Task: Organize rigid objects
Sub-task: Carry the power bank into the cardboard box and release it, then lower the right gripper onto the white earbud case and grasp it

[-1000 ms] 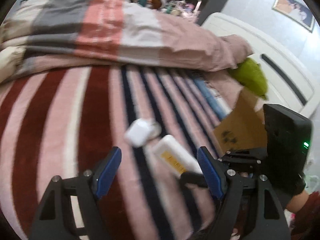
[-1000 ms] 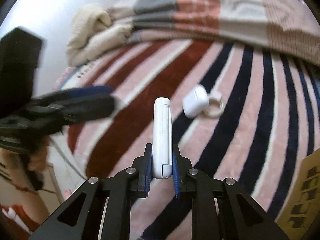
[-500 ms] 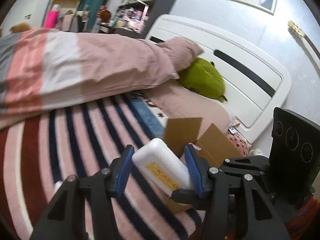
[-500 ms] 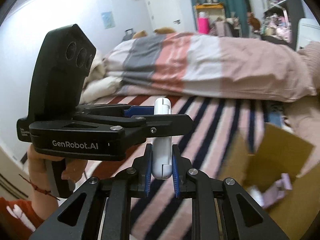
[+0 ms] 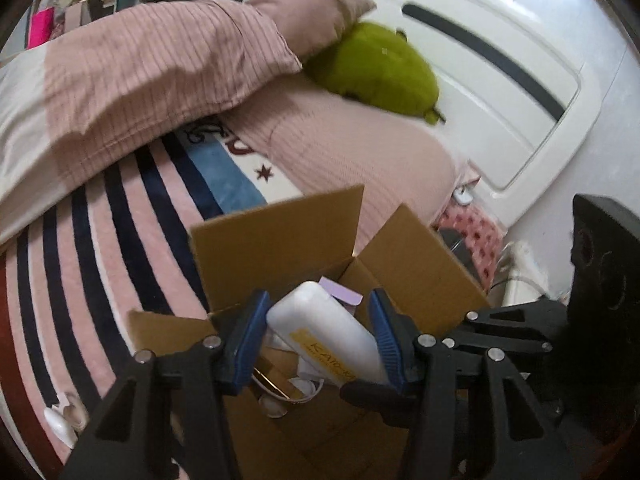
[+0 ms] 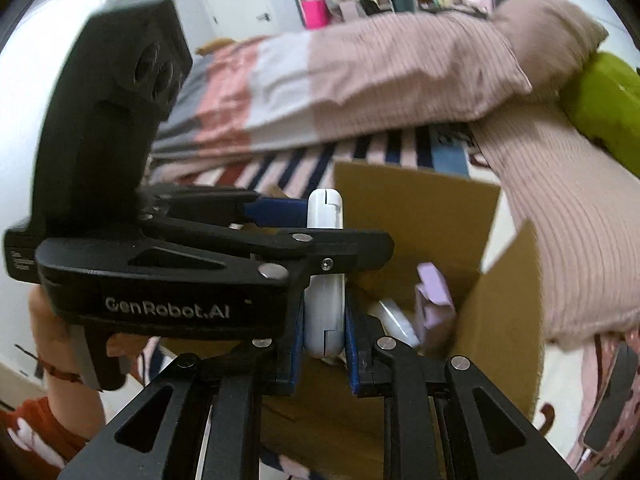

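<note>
My right gripper (image 6: pixel 323 344) is shut on a flat white case (image 6: pixel 325 216) with a yellow label, held upright over the open cardboard box (image 6: pixel 416 208). In the left wrist view the same white case (image 5: pixel 324 332) lies between my left gripper's (image 5: pixel 320 328) blue fingers (image 5: pixel 250 328), which stand wide around it; whether they touch it I cannot tell. The box (image 5: pixel 280 240) holds a lilac item (image 5: pixel 344 292) and small white pieces. A white earbud case (image 5: pixel 60 426) lies on the striped blanket at lower left.
The box sits on a striped pink blanket (image 5: pixel 92 248) on a bed. A pink duvet (image 5: pixel 152 68), a green plush toy (image 5: pixel 380 72) and a white headboard (image 5: pixel 500 92) lie behind it. The left gripper's body (image 6: pixel 160 264) crosses the right wrist view.
Both grippers have swung from the blanket to above the open cardboard box, with the white case carried along. The earbud case stayed on the blanket.
</note>
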`<action>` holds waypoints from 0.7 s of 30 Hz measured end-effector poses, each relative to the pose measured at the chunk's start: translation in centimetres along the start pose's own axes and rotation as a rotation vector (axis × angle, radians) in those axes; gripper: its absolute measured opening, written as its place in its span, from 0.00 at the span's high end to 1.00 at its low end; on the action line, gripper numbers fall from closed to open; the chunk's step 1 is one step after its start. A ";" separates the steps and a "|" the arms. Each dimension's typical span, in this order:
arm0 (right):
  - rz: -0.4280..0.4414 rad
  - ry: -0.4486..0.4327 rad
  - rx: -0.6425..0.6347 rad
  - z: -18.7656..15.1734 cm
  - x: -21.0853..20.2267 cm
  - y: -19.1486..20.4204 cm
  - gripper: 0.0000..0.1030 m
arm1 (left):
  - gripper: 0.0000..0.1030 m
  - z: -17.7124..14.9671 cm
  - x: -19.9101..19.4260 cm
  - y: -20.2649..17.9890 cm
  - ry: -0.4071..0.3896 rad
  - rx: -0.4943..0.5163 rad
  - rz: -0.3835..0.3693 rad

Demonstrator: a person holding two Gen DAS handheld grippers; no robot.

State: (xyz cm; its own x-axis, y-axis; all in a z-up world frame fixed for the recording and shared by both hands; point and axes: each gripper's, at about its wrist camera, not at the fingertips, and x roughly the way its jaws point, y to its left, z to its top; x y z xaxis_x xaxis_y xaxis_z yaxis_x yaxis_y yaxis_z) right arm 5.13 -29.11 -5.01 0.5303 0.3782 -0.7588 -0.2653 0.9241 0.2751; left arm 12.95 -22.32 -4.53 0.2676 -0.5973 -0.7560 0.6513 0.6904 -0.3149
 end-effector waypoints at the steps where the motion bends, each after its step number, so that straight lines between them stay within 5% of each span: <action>1: -0.008 0.009 0.005 0.0 0.3 -0.2 0.87 | 0.53 -0.1 0.1 -0.2 0.004 0.006 0.003; 6: -0.067 0.045 -0.018 -0.5 0.8 -0.1 0.78 | 0.32 -0.2 -0.8 -0.9 -0.026 0.032 0.051; 12: -0.081 0.016 -0.041 -0.7 -0.3 0.9 0.54 | 0.31 -1.3 -4.7 -0.5 -0.093 0.032 0.101; 21: -0.079 -0.058 -0.137 0.1 -1.6 6.1 0.43 | 0.26 -4.9 -12.9 2.9 -0.222 -0.022 0.190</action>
State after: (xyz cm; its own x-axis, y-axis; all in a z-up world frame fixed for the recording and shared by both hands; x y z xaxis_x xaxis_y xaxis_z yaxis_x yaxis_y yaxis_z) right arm 2.72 -24.07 -2.08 0.5984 0.3104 -0.7386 -0.3258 0.9365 0.1296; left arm 7.91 -10.64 1.48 0.5333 -0.5295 -0.6597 0.5597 0.8056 -0.1942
